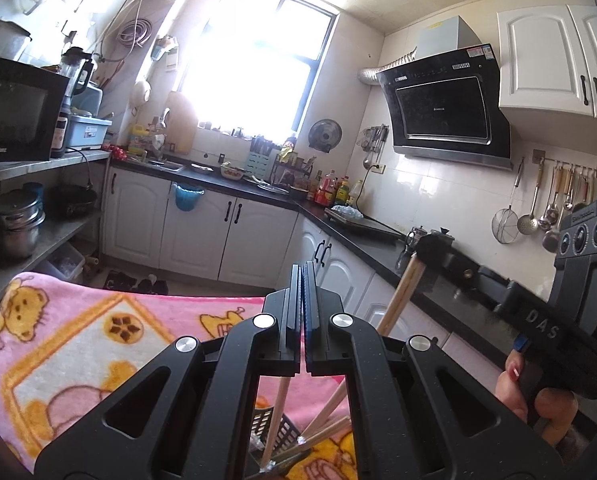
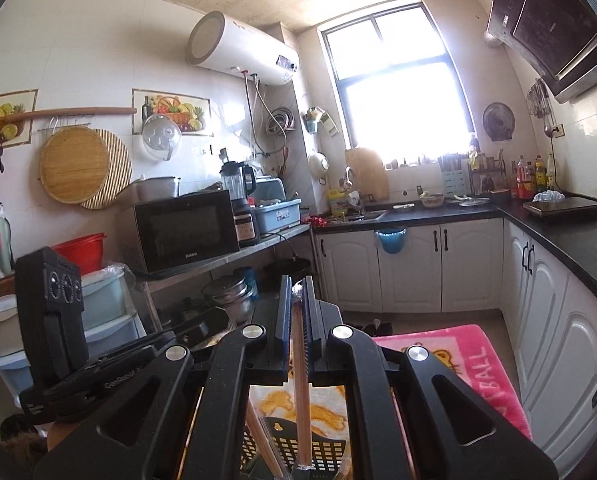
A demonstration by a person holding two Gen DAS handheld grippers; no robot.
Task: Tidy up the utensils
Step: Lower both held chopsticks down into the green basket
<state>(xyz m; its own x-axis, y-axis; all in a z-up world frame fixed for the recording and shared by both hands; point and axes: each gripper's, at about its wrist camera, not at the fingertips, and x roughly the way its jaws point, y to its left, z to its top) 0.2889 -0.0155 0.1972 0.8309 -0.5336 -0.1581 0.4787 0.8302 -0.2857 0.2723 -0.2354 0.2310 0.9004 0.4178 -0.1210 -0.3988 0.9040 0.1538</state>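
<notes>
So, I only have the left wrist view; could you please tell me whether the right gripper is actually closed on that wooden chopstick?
Observer: Yes, the right gripper is shut on the pale wooden chopstick, which runs lengthwise between its fingers.
Operator: Thank you. Where does its lower end point?
Observer: Down toward the black slotted plastic basket directly beneath.
Operator: Is the chopstick bare?
Observer: No, it appears to be in a clear plastic sleeve.
</notes>
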